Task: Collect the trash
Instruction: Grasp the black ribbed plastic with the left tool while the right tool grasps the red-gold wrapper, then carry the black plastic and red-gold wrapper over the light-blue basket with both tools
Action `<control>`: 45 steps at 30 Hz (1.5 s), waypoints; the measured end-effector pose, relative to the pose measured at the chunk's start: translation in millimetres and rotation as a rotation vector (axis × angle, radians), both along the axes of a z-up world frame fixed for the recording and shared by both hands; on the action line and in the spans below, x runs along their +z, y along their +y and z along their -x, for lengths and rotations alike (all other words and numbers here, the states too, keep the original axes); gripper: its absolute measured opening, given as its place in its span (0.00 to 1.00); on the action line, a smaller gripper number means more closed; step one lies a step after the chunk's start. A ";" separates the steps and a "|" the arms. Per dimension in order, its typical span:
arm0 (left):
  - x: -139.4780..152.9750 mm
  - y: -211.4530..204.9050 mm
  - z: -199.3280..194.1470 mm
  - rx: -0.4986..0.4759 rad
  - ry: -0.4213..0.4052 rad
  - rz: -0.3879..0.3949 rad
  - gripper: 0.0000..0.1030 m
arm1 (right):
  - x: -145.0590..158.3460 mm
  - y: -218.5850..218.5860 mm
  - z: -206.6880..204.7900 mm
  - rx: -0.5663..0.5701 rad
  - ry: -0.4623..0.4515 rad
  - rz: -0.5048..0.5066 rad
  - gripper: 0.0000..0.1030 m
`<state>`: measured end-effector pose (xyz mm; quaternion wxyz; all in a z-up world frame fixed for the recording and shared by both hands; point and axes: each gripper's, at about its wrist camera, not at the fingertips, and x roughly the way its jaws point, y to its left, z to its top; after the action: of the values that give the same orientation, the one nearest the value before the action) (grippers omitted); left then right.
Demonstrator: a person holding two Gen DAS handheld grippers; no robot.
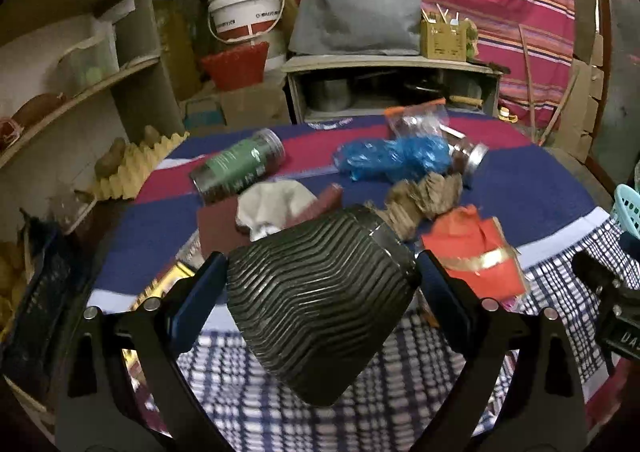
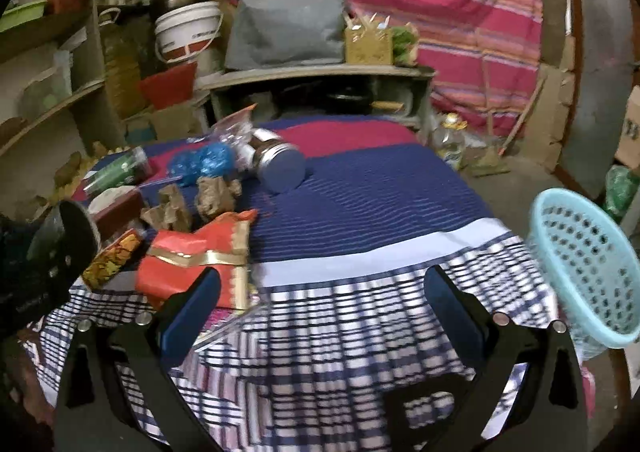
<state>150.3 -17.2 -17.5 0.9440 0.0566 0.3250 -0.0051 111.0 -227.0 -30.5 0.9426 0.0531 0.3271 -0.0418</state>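
My left gripper (image 1: 318, 272) is shut on a black ribbed paper cup (image 1: 320, 300) and holds it above the near part of the clothed table (image 1: 532, 188). Behind it lie a red and gold wrapper (image 1: 476, 252), crumpled brown paper (image 1: 424, 200), a blue plastic bag (image 1: 392, 158), a green-labelled jar (image 1: 240, 166) and a white crumpled cloth (image 1: 272, 204). My right gripper (image 2: 322, 292) is open and empty over the checked cloth, right of the red wrapper (image 2: 200, 252). A light blue basket (image 2: 584, 264) stands at the right table edge.
A steel-lidded jar (image 2: 276, 166) lies on its side mid-table, with a clear bag (image 2: 236, 128) behind it. A gold patterned packet (image 2: 114, 256) lies left of the wrapper. Shelves (image 1: 80, 92) stand at the left; a low cabinet (image 1: 392, 88) with a grey cushion is behind the table.
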 end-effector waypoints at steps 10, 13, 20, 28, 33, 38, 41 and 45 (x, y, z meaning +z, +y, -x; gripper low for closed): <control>-1.8 18.4 -20.4 -0.025 0.018 0.043 0.89 | -19.0 38.3 -37.3 0.109 0.057 0.078 0.90; -8.7 22.6 -26.8 -0.027 0.031 0.049 0.89 | -25.8 42.9 -41.7 0.129 0.084 0.081 0.90; -16.5 42.6 -37.2 0.016 0.059 0.096 0.89 | -35.7 42.3 -48.2 0.169 0.136 0.038 0.77; -18.2 39.0 -33.4 0.010 0.057 0.077 0.89 | -34.9 56.9 -46.3 0.264 0.135 0.032 0.41; -19.1 36.1 -30.7 0.000 0.058 0.068 0.89 | -29.4 49.4 -43.2 0.272 0.121 0.007 0.28; -16.2 36.5 -27.5 0.005 0.047 0.078 0.89 | -15.8 31.6 -40.2 0.249 0.086 -0.021 0.24; -7.9 35.7 -20.4 -0.003 0.021 0.096 0.89 | -5.5 15.4 -38.4 0.225 0.065 -0.070 0.23; 2.9 29.9 -10.1 -0.017 -0.027 0.093 0.89 | 6.4 -6.1 -36.3 0.187 0.030 -0.093 0.22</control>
<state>160.4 12.7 -14.6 0.9498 0.0156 0.3113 -0.0275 147.3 -233.1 -24.1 0.9338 0.0653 0.3465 0.0609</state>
